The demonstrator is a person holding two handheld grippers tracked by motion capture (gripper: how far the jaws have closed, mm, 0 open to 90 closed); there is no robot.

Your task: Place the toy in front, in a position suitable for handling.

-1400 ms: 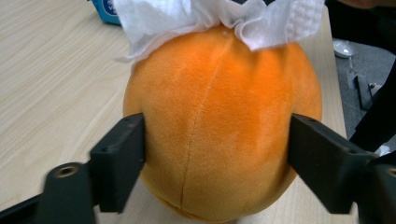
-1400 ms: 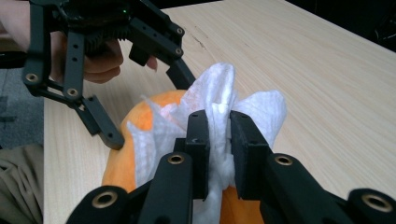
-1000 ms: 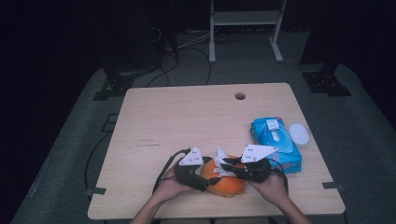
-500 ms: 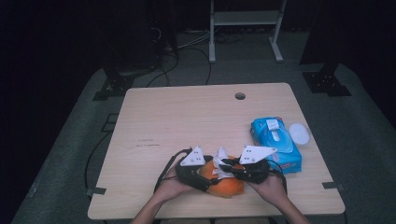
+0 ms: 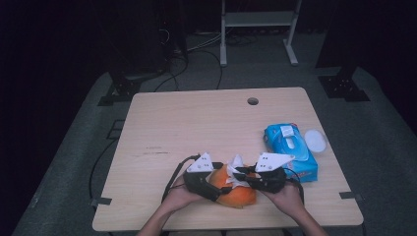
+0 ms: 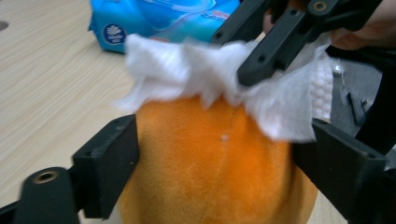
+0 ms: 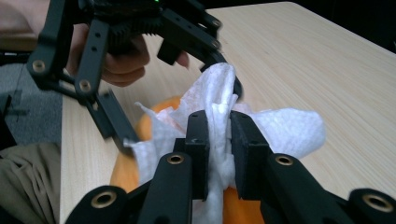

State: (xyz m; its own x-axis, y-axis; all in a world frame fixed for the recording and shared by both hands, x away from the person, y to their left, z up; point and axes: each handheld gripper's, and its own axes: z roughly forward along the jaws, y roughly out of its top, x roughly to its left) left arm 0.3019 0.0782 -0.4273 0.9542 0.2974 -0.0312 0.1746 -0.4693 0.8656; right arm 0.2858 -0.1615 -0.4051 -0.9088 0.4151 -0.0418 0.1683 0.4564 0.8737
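Note:
An orange soft round thing lies near the table's front edge. My left gripper reaches around it from the left. Its jaws have just been opening, but in the left gripper view both pads still lie against the orange thing's sides. A crumpled white wipe sits on top of it. My right gripper comes in from the right and is shut on a fold of the wipe, which it presses onto the orange surface.
A blue pack of wet wipes lies just right of my right hand, with a white round lid beside it. The wooden table has a cable hole at the back. The front edge is close under both hands.

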